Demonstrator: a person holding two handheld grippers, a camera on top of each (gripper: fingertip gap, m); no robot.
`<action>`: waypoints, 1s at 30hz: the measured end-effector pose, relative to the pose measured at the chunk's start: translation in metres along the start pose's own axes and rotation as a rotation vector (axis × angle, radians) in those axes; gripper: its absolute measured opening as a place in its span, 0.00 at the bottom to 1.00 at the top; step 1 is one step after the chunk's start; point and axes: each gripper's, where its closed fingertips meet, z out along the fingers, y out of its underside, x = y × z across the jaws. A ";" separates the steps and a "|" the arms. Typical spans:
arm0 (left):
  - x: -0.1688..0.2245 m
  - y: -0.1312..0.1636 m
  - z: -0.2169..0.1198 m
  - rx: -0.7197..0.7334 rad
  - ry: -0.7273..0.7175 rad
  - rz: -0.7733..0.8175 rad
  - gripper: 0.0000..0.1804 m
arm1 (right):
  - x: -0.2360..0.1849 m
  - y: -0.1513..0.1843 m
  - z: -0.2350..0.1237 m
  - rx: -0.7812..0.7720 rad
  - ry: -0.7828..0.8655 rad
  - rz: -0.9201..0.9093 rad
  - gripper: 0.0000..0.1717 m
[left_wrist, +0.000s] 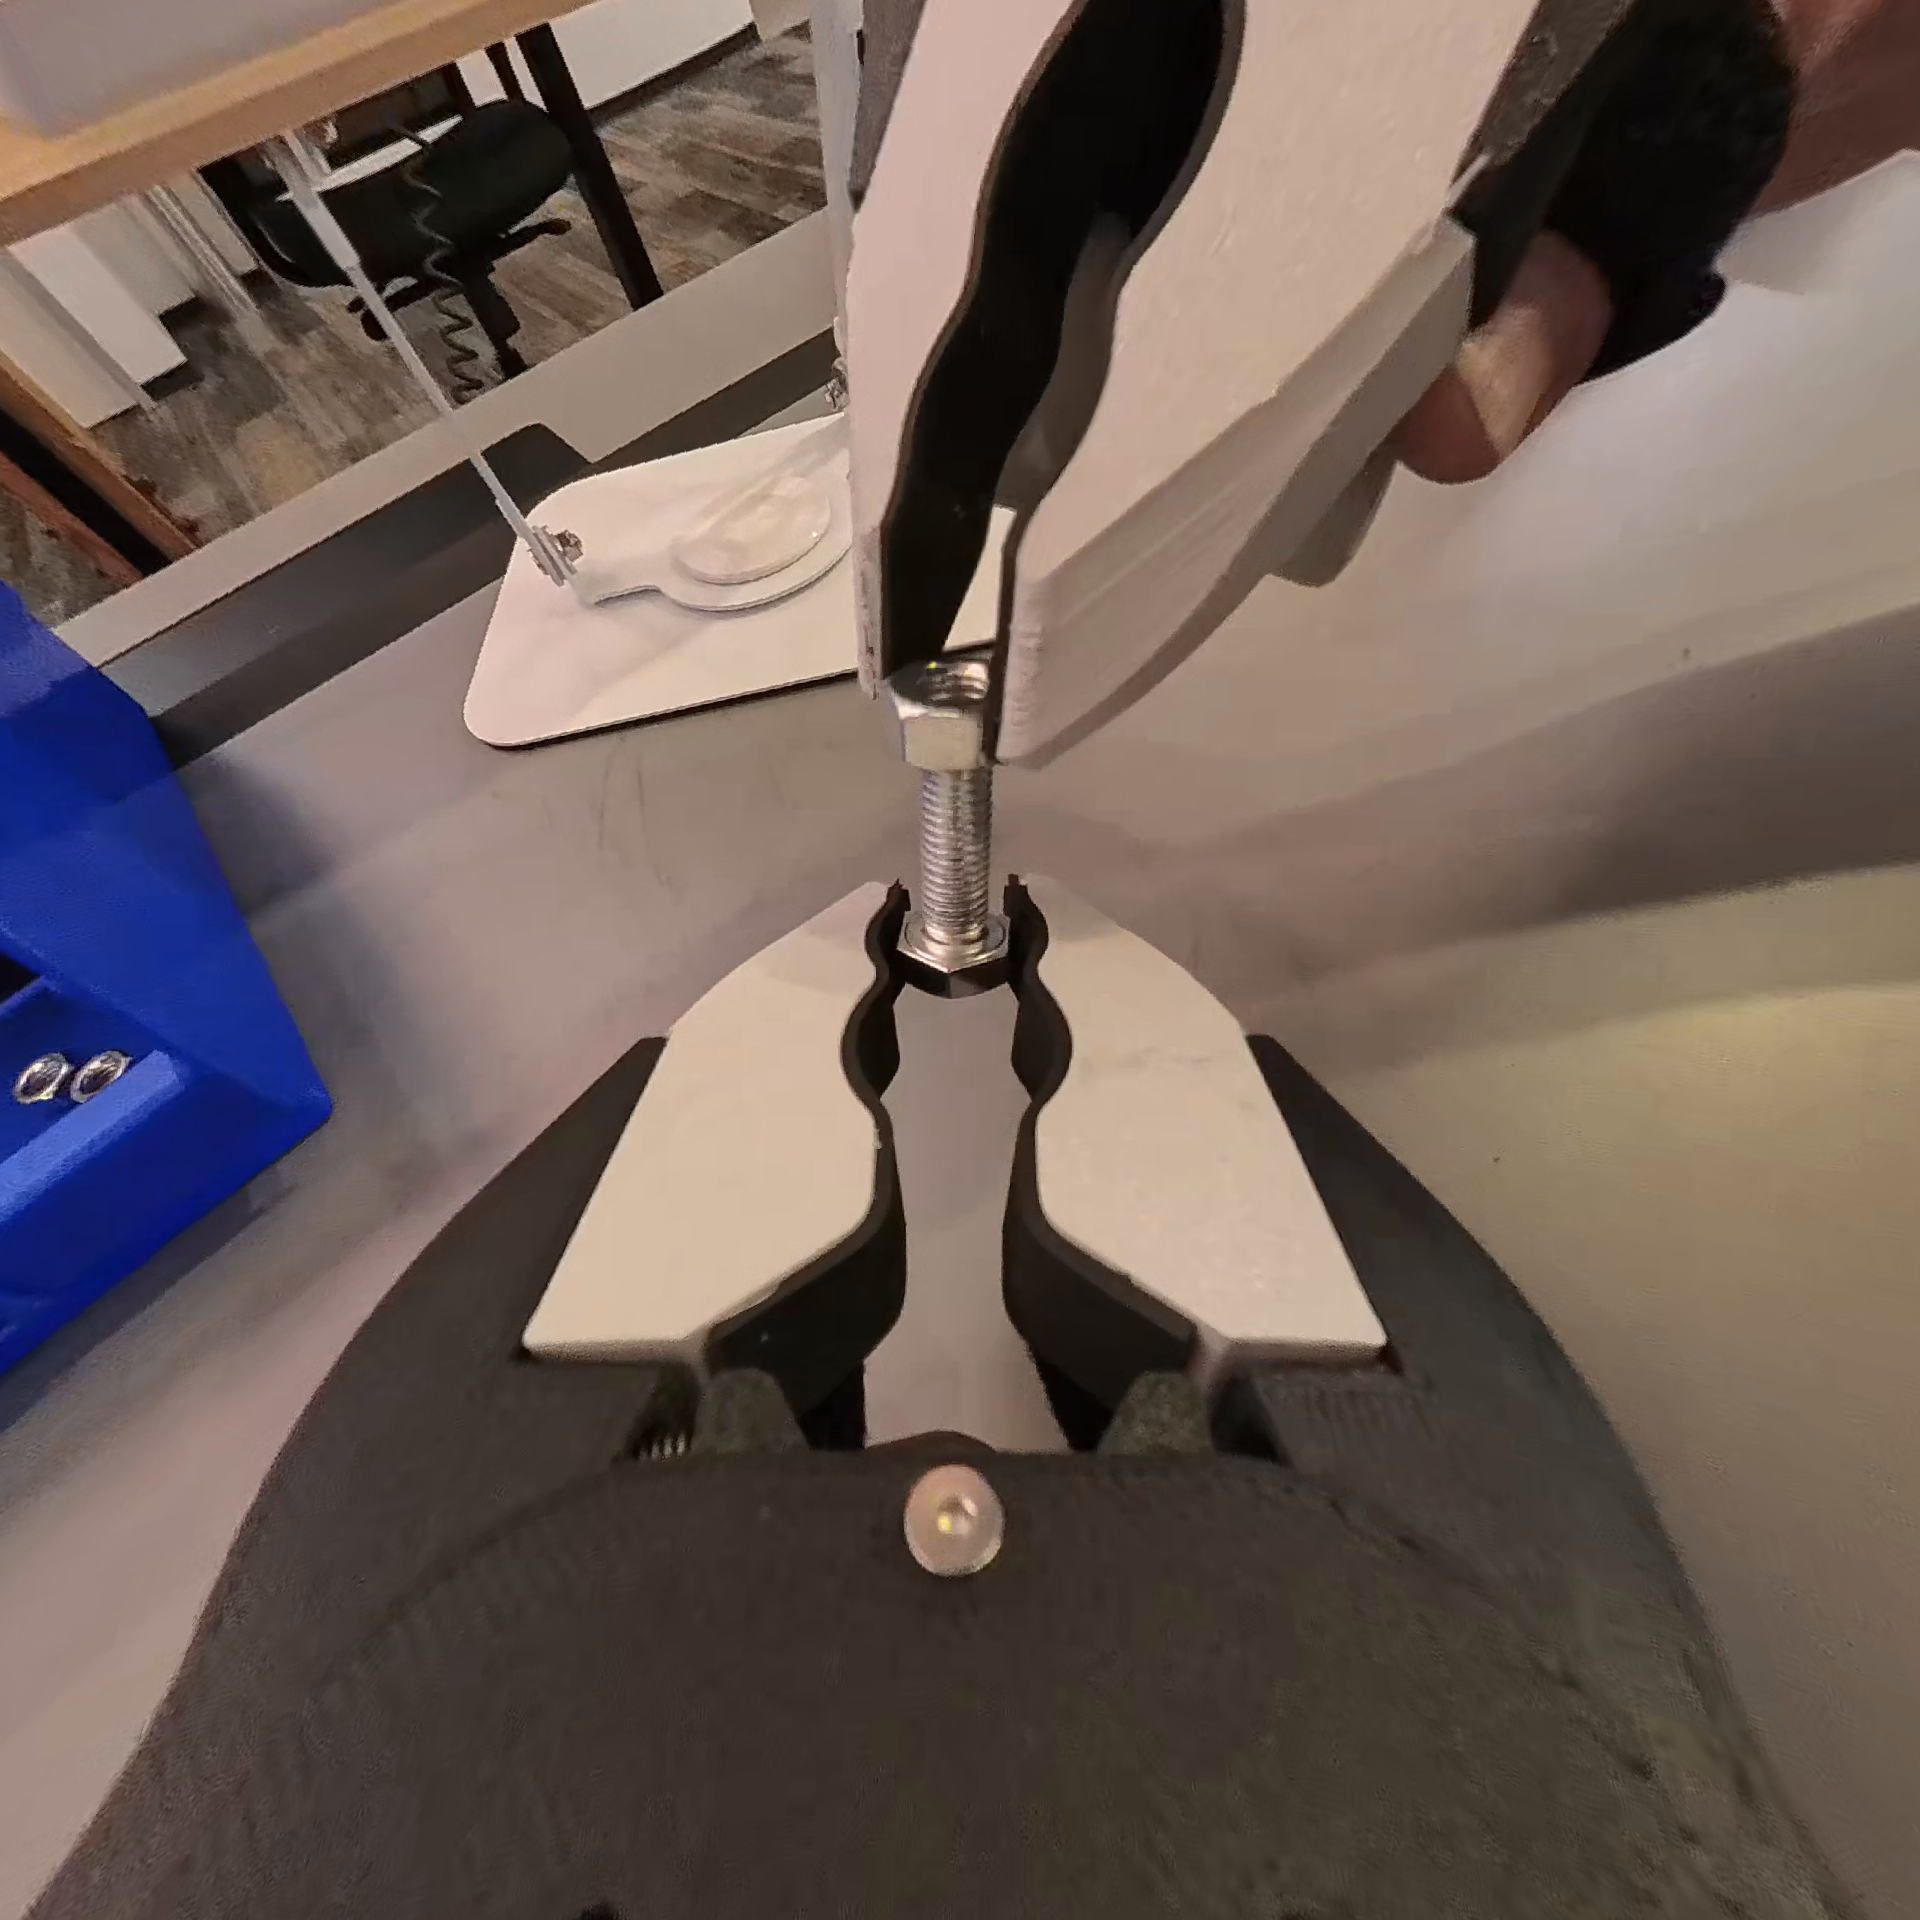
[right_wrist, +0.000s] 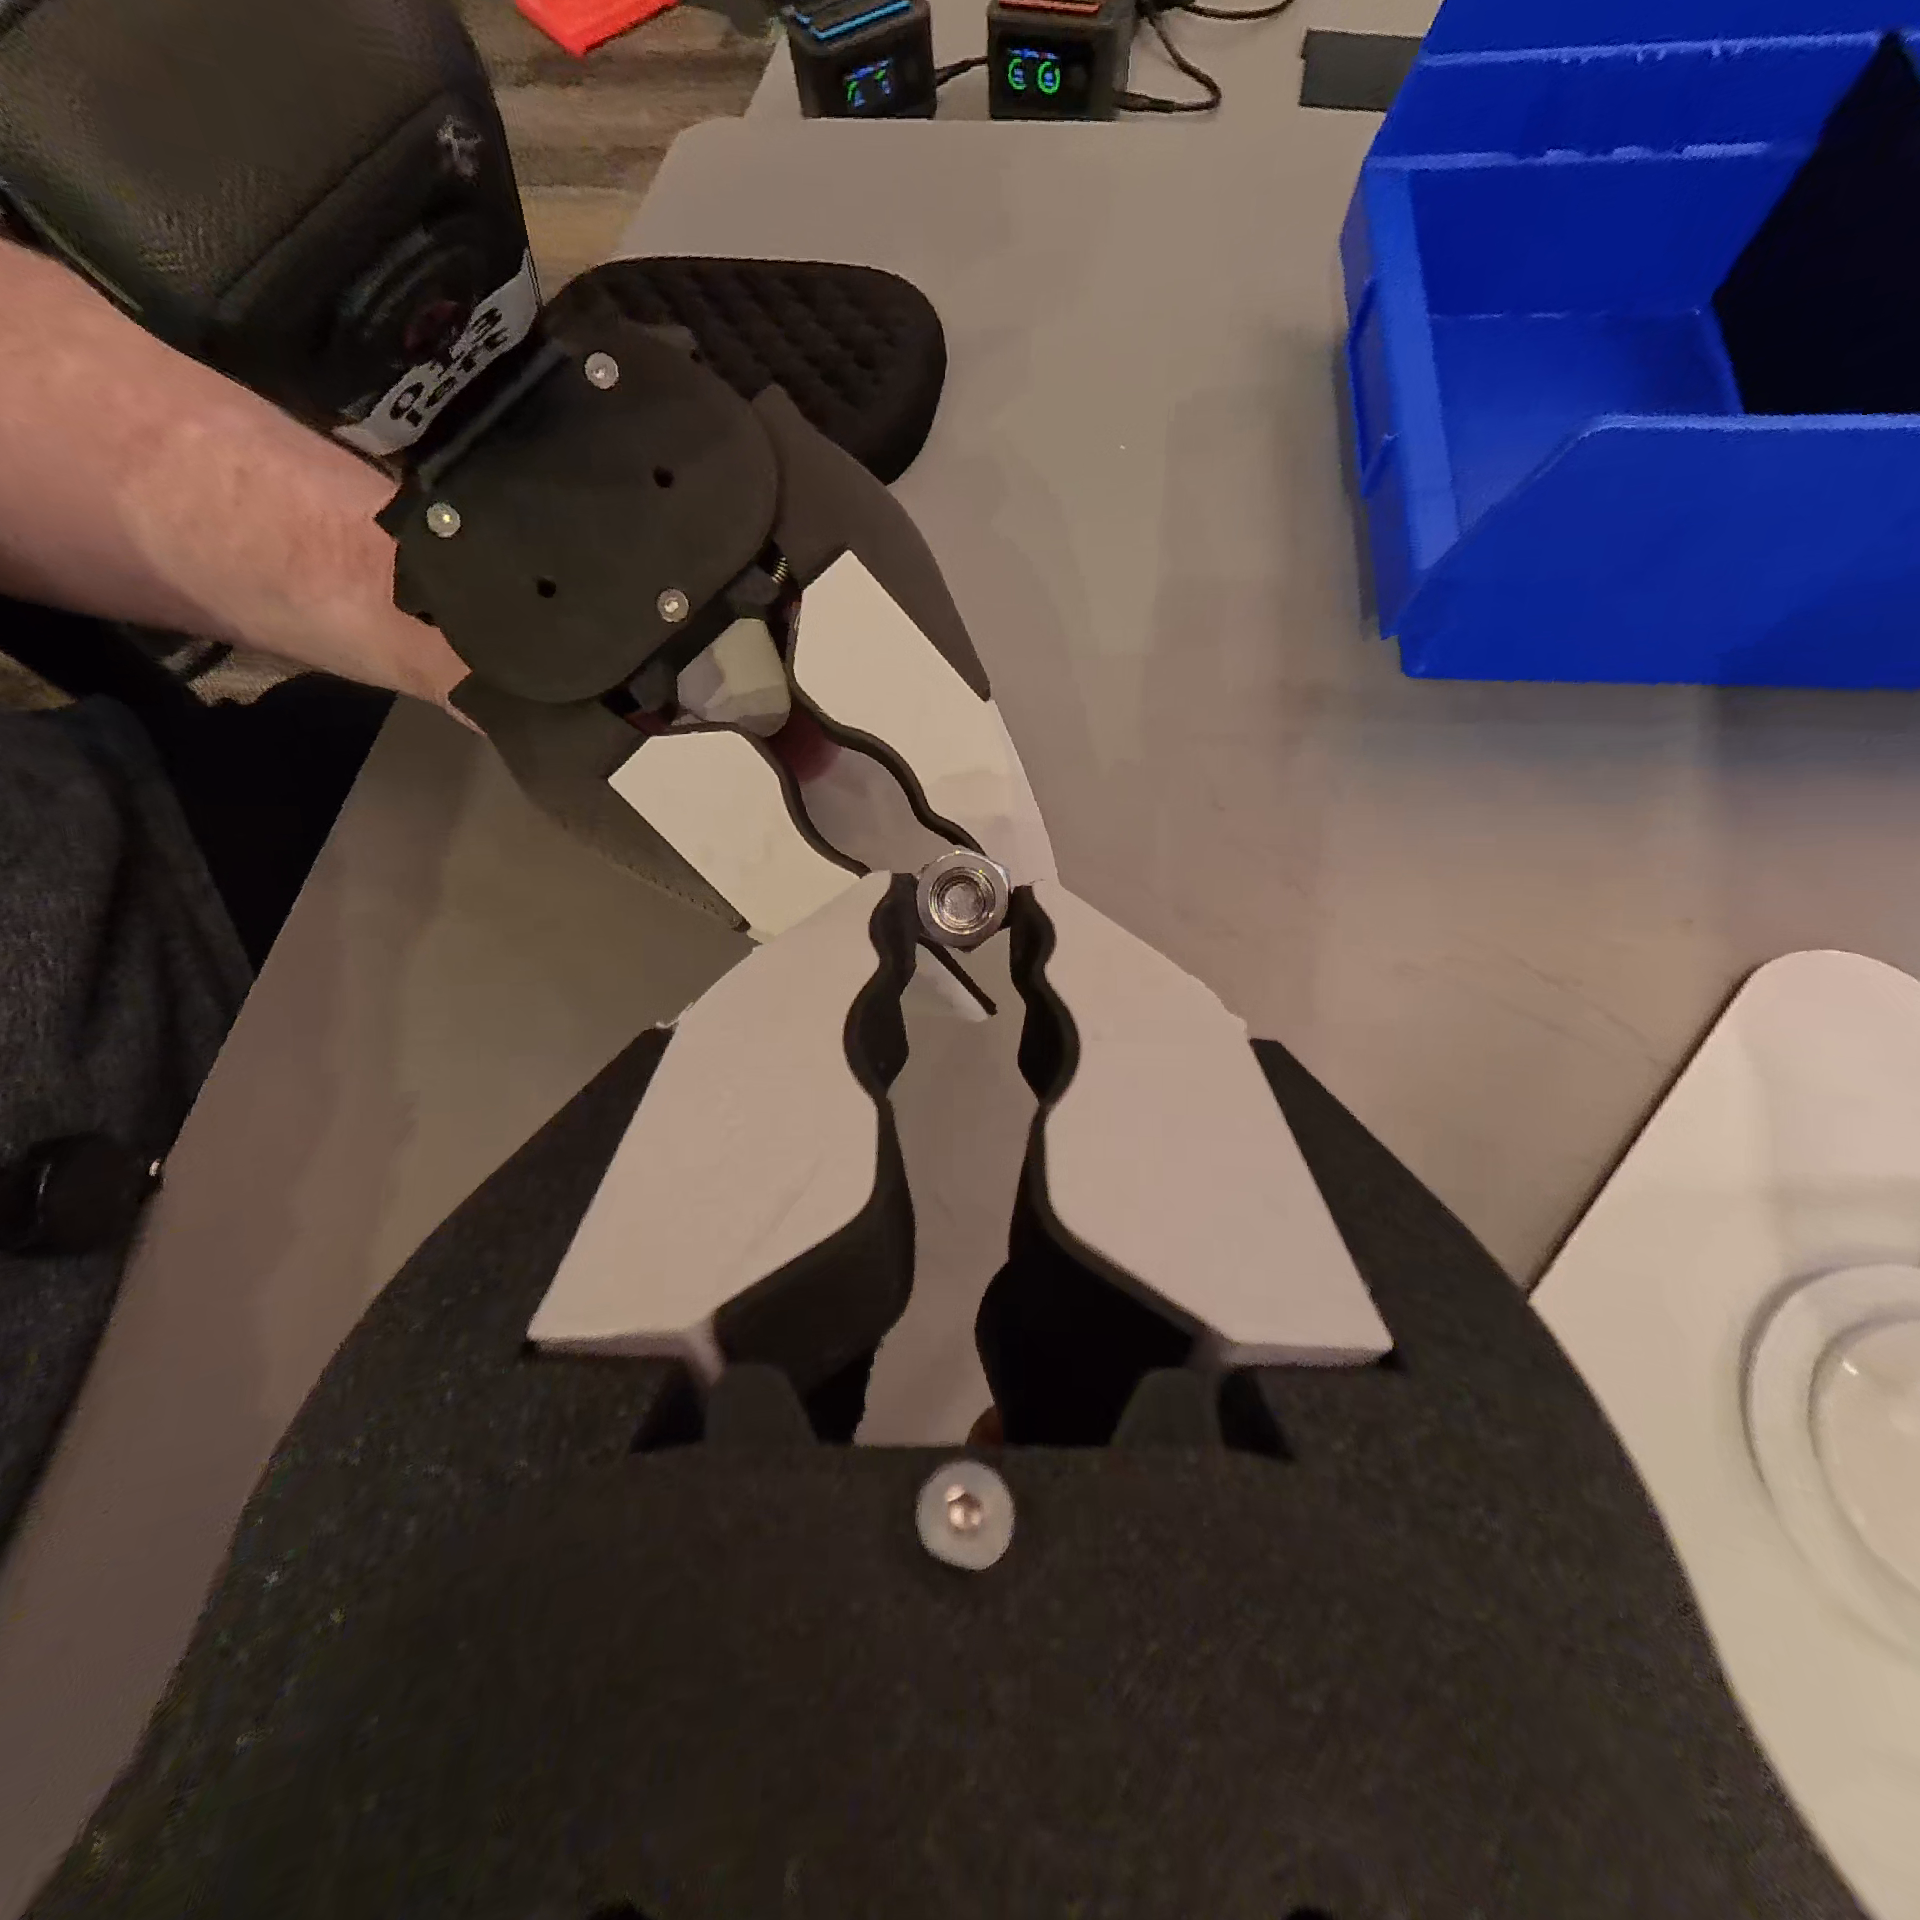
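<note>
In the left wrist view my left gripper (left_wrist: 954, 920) is shut on the hex head of a silver bolt (left_wrist: 951, 842). The bolt's threaded shaft points away from me, above the grey table (left_wrist: 1351, 935). My right gripper (left_wrist: 940, 681) comes in from the top and is shut on a silver nut (left_wrist: 940, 712) that sits on the shaft's far end. In the right wrist view my right gripper (right_wrist: 961, 906) grips the nut (right_wrist: 963, 899), seen end-on. The left gripper (right_wrist: 961, 847) reaches in from the upper left, with the bolt hidden behind the nut.
A blue bin (left_wrist: 104, 883) at the left holds loose nuts (left_wrist: 68, 1075); it also shows in the right wrist view (right_wrist: 1621, 499). A white stand base (left_wrist: 665, 634) lies behind. Two small screen devices (right_wrist: 956, 62) and a black chair (right_wrist: 821, 332) are beyond the table edge. A person's arm (right_wrist: 156, 499) holds the left gripper. There is about 5 cm between the tips of the two grippers.
</note>
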 end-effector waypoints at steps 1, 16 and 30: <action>0.000 0.000 0.000 0.003 0.003 -0.008 0.10 | 0.000 0.000 0.000 0.007 0.003 0.006 0.10; -0.002 -0.003 0.000 0.026 -0.008 -0.032 0.10 | 0.002 -0.004 -0.001 0.045 0.033 0.030 0.10; 0.000 -0.005 0.001 0.029 -0.009 -0.026 0.10 | 0.003 -0.001 0.001 0.023 0.031 0.037 0.11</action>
